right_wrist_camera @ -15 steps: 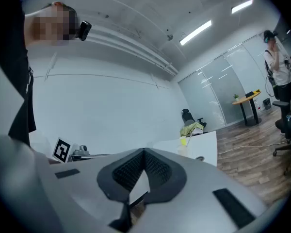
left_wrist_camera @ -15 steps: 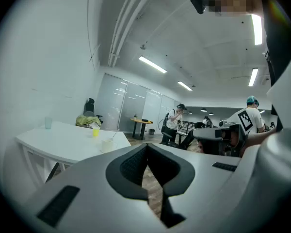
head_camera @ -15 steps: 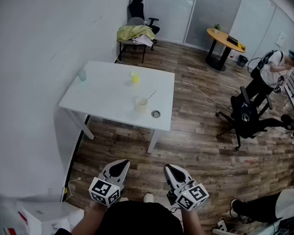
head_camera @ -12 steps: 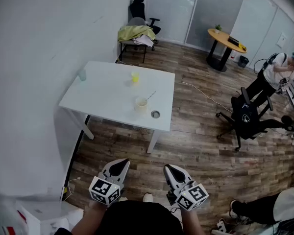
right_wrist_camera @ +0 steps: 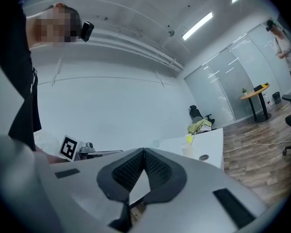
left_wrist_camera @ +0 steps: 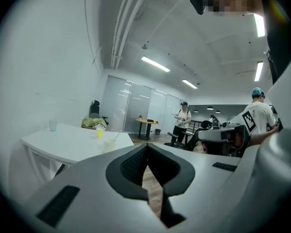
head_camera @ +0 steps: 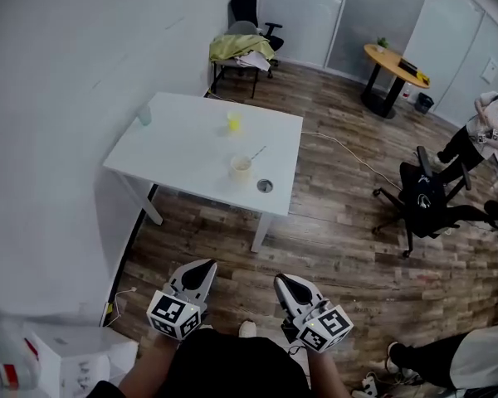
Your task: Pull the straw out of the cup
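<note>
A pale cup (head_camera: 241,169) with a thin straw (head_camera: 256,152) leaning to the right stands on the white table (head_camera: 183,168), near its right side. In the left gripper view the cup (left_wrist_camera: 109,143) is small and far off beyond the jaws. My left gripper (head_camera: 207,264) and right gripper (head_camera: 280,279) hang over the wooden floor, well short of the table. Both are shut with nothing between the jaws. The left gripper (left_wrist_camera: 146,145) and the right gripper (right_wrist_camera: 144,150) show their tips meeting in their own views.
A yellow cup (head_camera: 233,123) and a greenish glass (head_camera: 144,116) also stand on the table, with a round grommet (head_camera: 265,186) near its front edge. A black office chair (head_camera: 423,197) and a cable (head_camera: 349,160) lie to the right. A person (head_camera: 485,127) stands at the far right.
The head view has shifted, so the table sits slightly further right in it. The person at the right has moved toward the picture's edge. Both grippers stay shut and low.
</note>
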`<state>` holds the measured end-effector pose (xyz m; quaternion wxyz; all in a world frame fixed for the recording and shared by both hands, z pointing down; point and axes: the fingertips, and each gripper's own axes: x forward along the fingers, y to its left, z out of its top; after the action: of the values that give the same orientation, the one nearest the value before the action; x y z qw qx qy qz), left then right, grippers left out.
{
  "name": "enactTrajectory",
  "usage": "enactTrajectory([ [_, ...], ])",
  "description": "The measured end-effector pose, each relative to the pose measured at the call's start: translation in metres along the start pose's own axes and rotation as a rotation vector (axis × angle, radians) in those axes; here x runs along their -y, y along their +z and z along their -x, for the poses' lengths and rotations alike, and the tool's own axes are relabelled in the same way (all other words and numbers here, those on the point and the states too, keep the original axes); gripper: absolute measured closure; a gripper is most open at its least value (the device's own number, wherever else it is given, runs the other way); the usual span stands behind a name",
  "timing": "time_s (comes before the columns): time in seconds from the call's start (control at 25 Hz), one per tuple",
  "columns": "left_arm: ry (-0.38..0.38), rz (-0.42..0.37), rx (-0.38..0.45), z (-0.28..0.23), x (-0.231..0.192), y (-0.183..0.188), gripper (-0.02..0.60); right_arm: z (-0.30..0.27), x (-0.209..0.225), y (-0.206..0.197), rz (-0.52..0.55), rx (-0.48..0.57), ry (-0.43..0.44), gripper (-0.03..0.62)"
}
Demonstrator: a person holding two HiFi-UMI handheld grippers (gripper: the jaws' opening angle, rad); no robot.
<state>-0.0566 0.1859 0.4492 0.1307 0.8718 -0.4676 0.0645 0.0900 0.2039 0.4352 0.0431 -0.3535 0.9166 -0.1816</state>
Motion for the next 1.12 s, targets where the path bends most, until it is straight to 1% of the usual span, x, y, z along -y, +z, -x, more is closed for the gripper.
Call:
enactTrajectory([
  [0.16,0.018,0.006,-0.003,-0.002,0.004,-0.003,0.569,0.008,0.006,-0.003,-0.012,-0.01,0.018,0.577],
  [0.52,0.046,0.008,-0.006,-0.01,0.013,-0.005,0.569,0.022,0.023,-0.007,-0.043,-0.027,0.029,0.577],
  [0.92,0.041,0.013,-0.02,-0.021,0.008,-0.006,0.569,0.016,0.033,-0.01,-0.064,-0.045,0.025,0.577],
  [1.12,0.026,0.018,-0.035,-0.034,-0.005,-0.009,0.569,0.0,0.04,-0.011,-0.065,-0.056,0.02,0.577],
])
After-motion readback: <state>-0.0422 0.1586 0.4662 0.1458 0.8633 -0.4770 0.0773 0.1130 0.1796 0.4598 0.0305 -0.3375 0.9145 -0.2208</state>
